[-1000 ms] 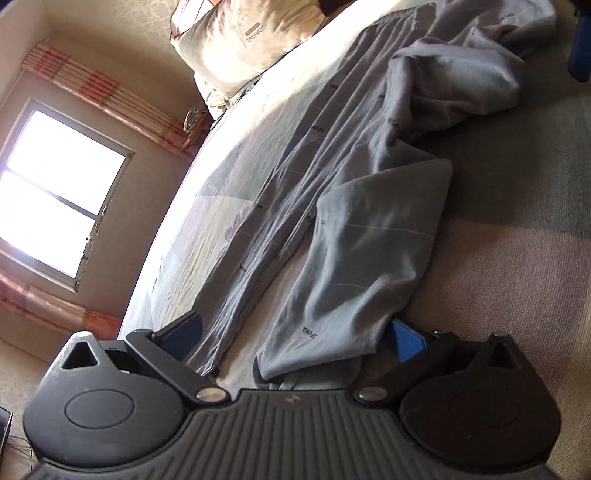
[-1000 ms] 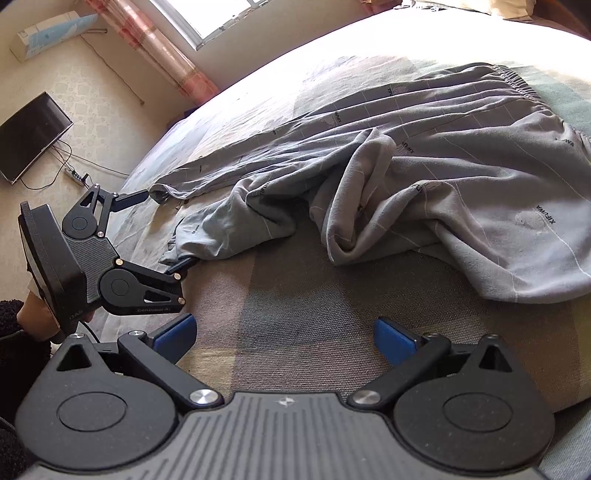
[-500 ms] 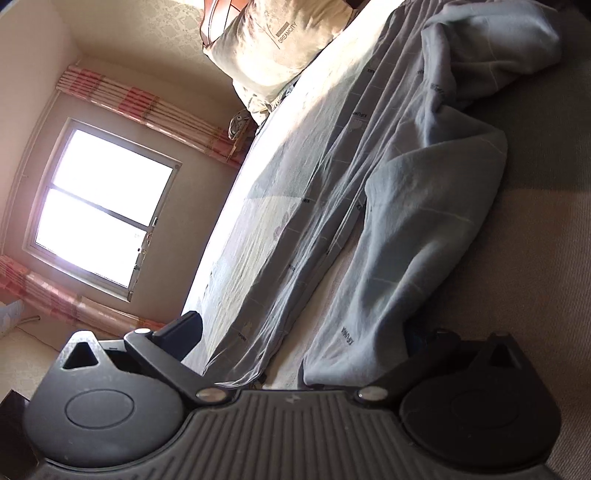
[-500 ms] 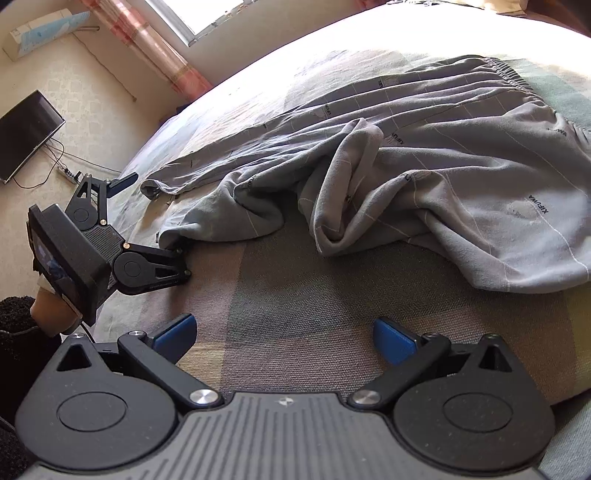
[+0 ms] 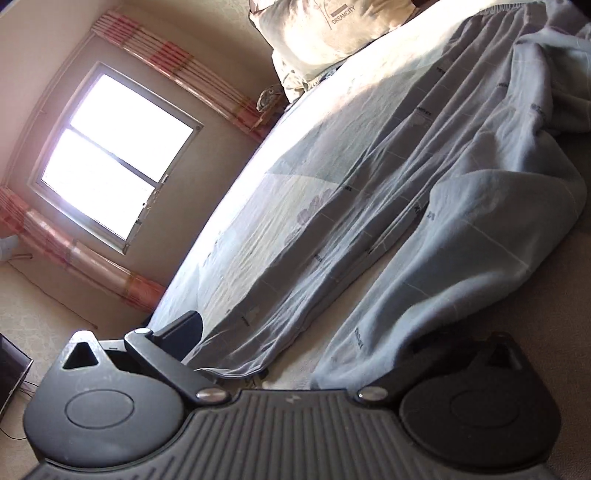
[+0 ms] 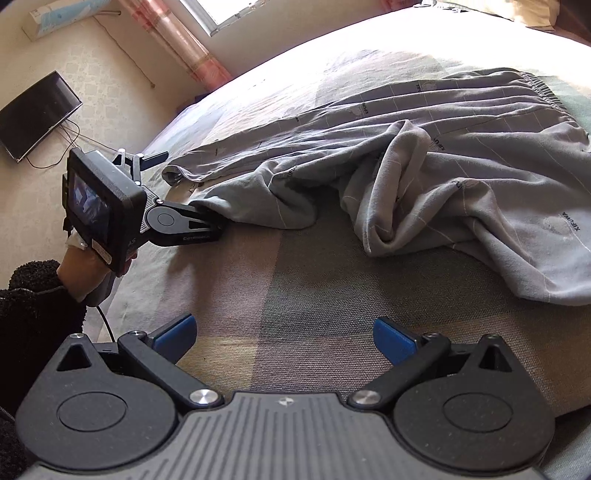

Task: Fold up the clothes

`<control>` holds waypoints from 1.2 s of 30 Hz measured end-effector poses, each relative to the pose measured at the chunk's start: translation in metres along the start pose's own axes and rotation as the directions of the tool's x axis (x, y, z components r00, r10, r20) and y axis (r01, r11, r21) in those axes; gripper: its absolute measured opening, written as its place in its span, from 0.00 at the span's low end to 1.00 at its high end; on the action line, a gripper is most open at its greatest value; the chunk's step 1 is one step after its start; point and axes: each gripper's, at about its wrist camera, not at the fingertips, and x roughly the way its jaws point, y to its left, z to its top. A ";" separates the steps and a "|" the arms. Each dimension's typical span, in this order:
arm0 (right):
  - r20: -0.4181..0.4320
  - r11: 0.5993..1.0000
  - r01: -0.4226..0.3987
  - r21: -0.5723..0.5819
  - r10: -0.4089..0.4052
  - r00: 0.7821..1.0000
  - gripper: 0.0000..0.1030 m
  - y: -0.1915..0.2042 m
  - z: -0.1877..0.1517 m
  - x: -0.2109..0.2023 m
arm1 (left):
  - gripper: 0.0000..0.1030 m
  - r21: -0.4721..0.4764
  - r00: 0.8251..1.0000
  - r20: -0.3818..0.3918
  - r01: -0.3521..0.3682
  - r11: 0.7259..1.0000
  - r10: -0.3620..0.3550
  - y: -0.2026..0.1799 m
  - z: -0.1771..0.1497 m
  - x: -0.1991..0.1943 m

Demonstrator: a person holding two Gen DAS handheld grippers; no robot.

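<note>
Grey trousers (image 6: 424, 155) lie sprawled across the bed (image 6: 295, 295), waistband up at the far right, one leg stretched flat toward the foot of the bed, the other leg bunched and folded over itself in the middle.

Left tongs (image 6: 192, 184) are down at the cuff end, wide apart. One finger (image 6: 207, 225) lies against the hem of the crumpled leg, and from the left wrist view that finger is buried under the fabric, only its linkage showing. The other finger (image 5: 188, 330) sits clear on the outside of the flat leg's cuff. Both cuffs lie in the gap between them, but whether either is pinched, I cannot tell; nothing is clamped that I can see.

The person's hand (image 6: 79, 269) grips the left handle, a dark fuzzy sleeve (image 6: 33, 310) cut off at the frame edge.

Right tongs (image 6: 284, 338) hover over bare bedspread, blue pads spread wide, nothing between them, well apart from the trousers.

A pillow (image 5: 332, 33) sits at the head of the bed, top cropped. The window (image 5: 107, 155) is blown out white. A dark television (image 6: 37, 114) leans by the wall, its cable blurry.
</note>
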 end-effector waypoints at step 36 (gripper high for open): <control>0.003 0.991 0.076 -0.112 -0.077 0.997 1.00 0.055 -0.008 -0.011 | 1.00 -0.200 0.964 -0.066 -0.266 0.943 0.258 0.125 -0.106 -0.114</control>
